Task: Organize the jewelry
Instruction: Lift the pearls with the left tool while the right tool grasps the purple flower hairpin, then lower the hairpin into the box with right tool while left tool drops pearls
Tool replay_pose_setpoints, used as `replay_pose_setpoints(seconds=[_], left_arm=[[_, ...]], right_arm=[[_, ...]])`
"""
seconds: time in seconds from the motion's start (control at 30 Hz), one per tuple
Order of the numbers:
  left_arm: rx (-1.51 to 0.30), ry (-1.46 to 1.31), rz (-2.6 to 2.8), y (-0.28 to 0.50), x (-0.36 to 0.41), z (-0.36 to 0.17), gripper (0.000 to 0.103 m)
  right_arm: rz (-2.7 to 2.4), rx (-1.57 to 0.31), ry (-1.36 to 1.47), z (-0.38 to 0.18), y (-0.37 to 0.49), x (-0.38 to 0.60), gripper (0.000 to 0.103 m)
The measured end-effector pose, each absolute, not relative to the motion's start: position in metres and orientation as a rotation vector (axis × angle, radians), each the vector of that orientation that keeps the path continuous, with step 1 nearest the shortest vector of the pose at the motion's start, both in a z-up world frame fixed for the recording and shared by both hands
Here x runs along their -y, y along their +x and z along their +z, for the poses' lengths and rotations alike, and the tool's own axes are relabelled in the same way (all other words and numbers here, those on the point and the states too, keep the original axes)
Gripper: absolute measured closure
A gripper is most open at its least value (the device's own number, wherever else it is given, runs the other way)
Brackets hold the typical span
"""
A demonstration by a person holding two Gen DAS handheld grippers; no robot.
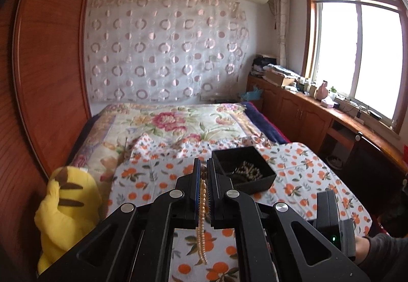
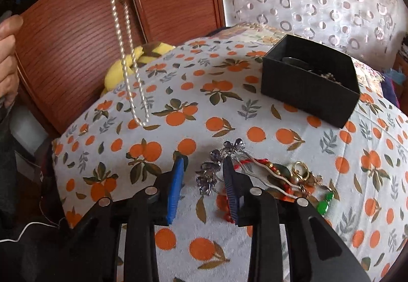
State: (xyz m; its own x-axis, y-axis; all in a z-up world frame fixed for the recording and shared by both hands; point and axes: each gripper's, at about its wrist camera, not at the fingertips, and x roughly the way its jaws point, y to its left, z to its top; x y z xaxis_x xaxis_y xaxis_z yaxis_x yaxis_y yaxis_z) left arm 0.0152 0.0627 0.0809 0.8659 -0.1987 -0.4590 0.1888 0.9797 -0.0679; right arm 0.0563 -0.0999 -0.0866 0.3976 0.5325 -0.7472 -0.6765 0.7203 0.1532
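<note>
Pearl necklace (image 1: 202, 220): long cream bead strand, pinched in the left gripper (image 1: 202, 169), loop hanging below its fingers.
Open black cardboard box (image 1: 243, 169): just right of those fingertips, beads inside.
Right gripper (image 2: 204, 169): jaws parted, empty, over a purple crystal hairpiece (image 2: 213, 169).
Tangled red-and-gold trinkets (image 2: 288, 177): just right, on the orange-print cloth (image 2: 178, 93).

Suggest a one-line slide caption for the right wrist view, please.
Open right gripper nears purple beaded jewelry on orange-print cloth; pearl necklace hangs beside black box.

One black box (image 2: 309, 93), one pearl necklace (image 2: 127, 62), one yellow plush toy (image 1: 63, 215).
</note>
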Motion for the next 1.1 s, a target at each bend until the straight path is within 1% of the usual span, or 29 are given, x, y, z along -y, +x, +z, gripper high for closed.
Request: replay_pose_setpoints(seconds=[0.17,0.3,0.43,0.47,0.6,0.63,0.87,1.1], left_arm=[[-0.511,-0.045,-0.198,0.014,-0.074,0.065,0.099],[-0.525,-0.054,-0.201,0.015,-0.077,0.058,0.099],[-0.538,-0.056,-0.209,0.016,-0.076,0.051,0.099],[-0.539,-0.055,-0.21,0.016,-0.074,0.05,0.099],[-0.541,-0.051,-0.215,0.017,-0.071,0.048,0.099],[-0.542,-0.05,-0.216,0.018,-0.069,0.049,0.099],[-0.545,-0.045,-0.224,0.02,-0.062,0.048,0.099],[-0.531,-0.038,-0.236,0.031,-0.053,0.056,0.099]], right_arm=[[0.751,-0.934,-0.221,-0.093,0.066,0.094,0.069],[0.74,-0.94,-0.256,-0.094,0.069,0.087,0.068],[0.726,-0.927,-0.287,-0.094,0.073,0.082,0.069],[0.718,-0.919,-0.3,-0.095,0.073,0.08,0.074],[0.715,-0.896,-0.322,-0.096,0.07,0.081,0.076],[0.719,-0.892,-0.318,-0.095,0.069,0.082,0.08],[0.728,-0.854,-0.294,-0.085,0.062,0.091,0.081],[0.722,-0.783,-0.254,-0.058,0.063,0.107,0.081]])
